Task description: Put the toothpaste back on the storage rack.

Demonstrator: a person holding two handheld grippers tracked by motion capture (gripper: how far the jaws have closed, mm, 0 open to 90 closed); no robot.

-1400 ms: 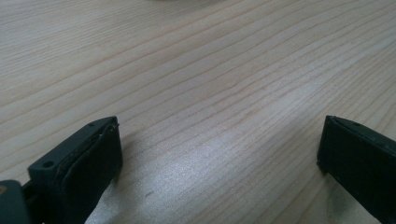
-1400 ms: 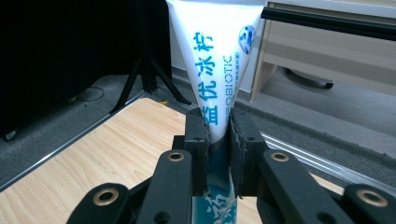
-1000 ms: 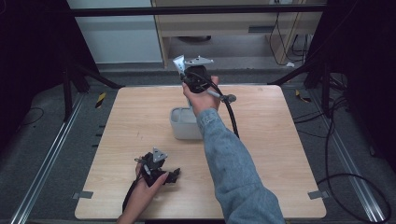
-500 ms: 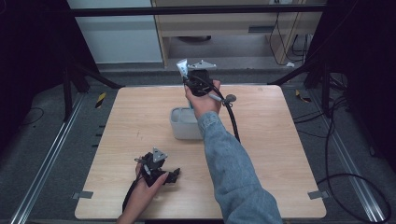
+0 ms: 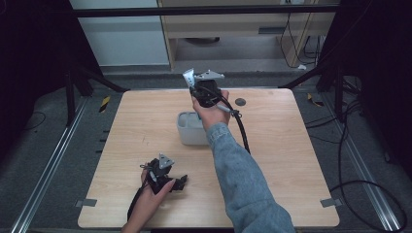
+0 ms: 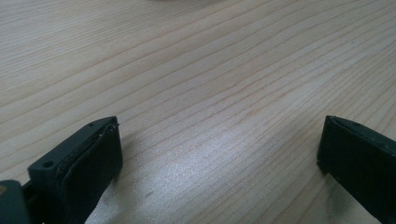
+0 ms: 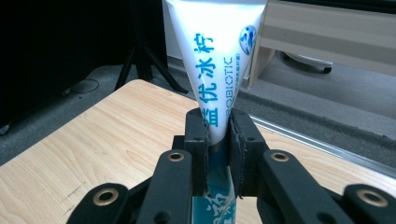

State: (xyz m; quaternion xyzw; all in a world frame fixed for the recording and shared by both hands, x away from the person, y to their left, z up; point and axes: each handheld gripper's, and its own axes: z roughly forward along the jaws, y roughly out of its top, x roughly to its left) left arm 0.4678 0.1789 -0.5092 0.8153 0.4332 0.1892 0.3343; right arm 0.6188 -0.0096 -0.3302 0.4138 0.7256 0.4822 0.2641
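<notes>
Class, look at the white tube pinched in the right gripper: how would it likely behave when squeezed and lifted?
The tube probably gives: the right gripper pinches it narrow. It seems light, held up by that one pinch. Its glossy skin might slip.

Grey tub mid-table (small dark disc beyond)

Even overhead light on the pale table, dark unlit surroundings on both sides, soft sheen on the wood grain, near jaws blurred, white tube glaring at top, mild grain throughout
</notes>
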